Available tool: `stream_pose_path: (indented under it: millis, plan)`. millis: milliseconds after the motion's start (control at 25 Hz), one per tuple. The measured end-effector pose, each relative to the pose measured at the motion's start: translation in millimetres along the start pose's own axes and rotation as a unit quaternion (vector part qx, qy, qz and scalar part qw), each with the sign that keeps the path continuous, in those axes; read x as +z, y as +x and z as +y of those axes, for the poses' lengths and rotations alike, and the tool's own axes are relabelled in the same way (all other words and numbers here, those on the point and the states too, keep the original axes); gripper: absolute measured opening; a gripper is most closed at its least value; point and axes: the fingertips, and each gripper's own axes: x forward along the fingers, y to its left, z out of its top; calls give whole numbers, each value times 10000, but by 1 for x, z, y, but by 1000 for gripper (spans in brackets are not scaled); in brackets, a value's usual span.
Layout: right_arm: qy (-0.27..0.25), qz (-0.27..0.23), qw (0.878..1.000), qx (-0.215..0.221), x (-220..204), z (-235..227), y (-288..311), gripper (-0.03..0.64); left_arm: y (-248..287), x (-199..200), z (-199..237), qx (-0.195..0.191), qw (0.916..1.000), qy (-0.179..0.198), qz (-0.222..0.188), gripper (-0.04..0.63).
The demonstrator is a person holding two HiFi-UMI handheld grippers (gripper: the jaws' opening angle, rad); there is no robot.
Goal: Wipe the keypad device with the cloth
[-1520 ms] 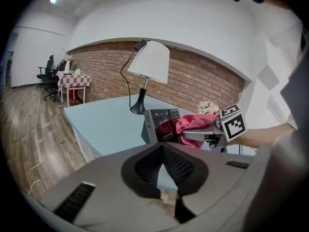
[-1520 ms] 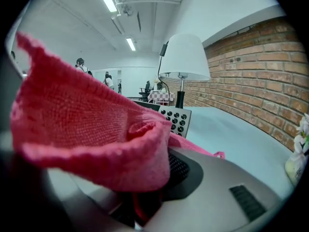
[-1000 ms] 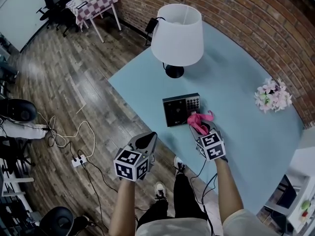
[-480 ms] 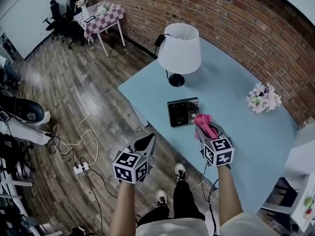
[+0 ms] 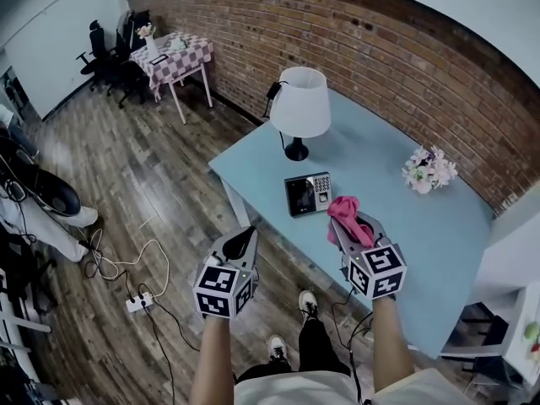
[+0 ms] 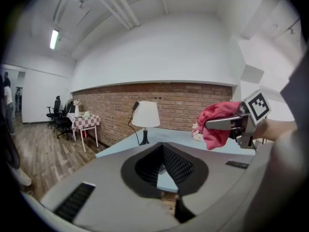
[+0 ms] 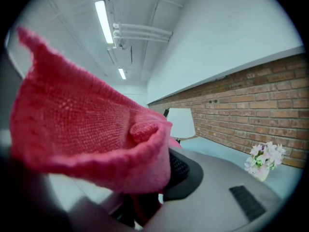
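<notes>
Both tongs rose clear of bench [image 5: 405, 188]; right tongs [image 5: 348, 226] clamp pink cloth [image 5: 344, 209], left tongs [image 5: 242, 241] closed, empty. Keypad device [image 5: 307, 193] lies at cloth's 10 o'clock, uncontacted: wipe likely finished or paused.

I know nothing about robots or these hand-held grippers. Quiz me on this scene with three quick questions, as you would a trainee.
1. True or false: the pink knitted cloth lies spread flat on the black keypad device.
2. Which thing stands on the light blue table near the keypad device?
A) a white-shaded lamp with a black base
B) a steel kettle
C) an open laptop
3. Fill in: the cloth is clamped in the ____ gripper.

Key
1. False: it is held in the air, off the device.
2. A
3. Right: the right gripper grips it, while the left gripper is shut and empty.
</notes>
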Motion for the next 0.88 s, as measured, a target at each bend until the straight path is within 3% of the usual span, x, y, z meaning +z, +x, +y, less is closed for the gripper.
stream_pose_path:
  millis: [360, 680, 880]
  plan:
    - [-272, -388, 9988, -86, 53, 51, -78, 130, -71, 49, -27, 59, 9978, 442, -484, 20]
    - [-46, -694, 9971, -305, 79, 63, -128, 130, -100, 80, -59, -148, 9939, 779, -771, 20]
    - [-223, -832, 9961, -192, 95, 77, -140, 130, -112, 97, -65, -215, 9909, 938, -946, 20]
